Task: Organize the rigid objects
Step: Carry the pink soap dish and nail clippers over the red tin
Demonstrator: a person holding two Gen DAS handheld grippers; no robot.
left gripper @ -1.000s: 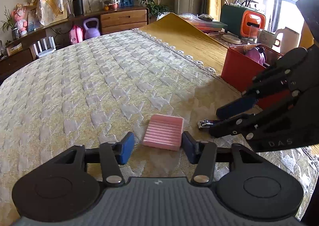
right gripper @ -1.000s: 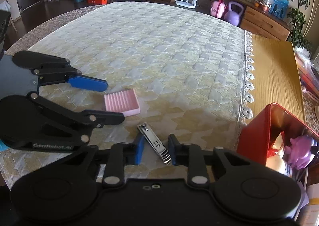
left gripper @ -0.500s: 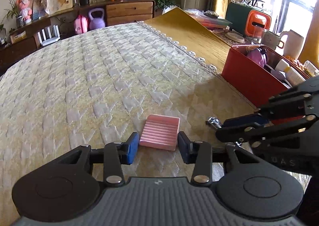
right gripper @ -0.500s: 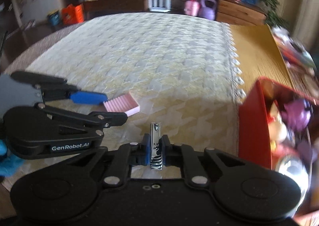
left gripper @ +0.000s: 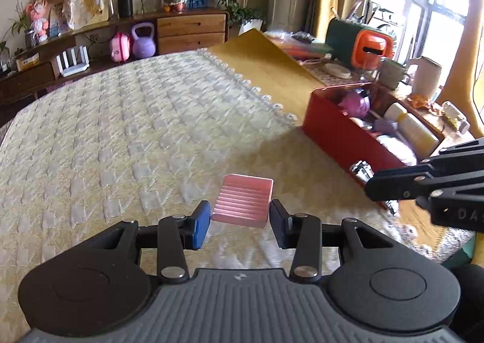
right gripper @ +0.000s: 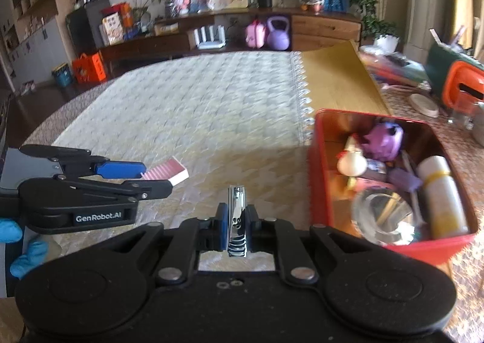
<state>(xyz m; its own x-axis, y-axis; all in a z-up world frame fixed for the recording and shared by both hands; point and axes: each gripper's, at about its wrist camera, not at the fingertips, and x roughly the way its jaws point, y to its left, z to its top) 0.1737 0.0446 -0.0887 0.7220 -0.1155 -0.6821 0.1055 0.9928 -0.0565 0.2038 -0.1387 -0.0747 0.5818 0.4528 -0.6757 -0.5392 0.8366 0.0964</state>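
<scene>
A pink ribbed block sits between the blue pads of my left gripper, which is shut on it and holds it just above the quilted cloth. The right wrist view shows that block tilted in the left gripper. My right gripper is shut on a shiny metal nail clipper that points forward. In the left wrist view the clipper's tip sticks out of the right gripper, close to the red box. The red box stands open at the right and holds several small items.
A yellow mat lies beyond the cloth's lace edge. An orange and green appliance, mugs and clutter stand behind the red box. A long wooden sideboard with a purple kettlebell runs along the far wall. A blue-gloved hand holds the left gripper.
Both grippers shut on their objects and rose. The pink block left the cloth. The right gripper rolled upright with the clipper and moved right, toward the red box.
</scene>
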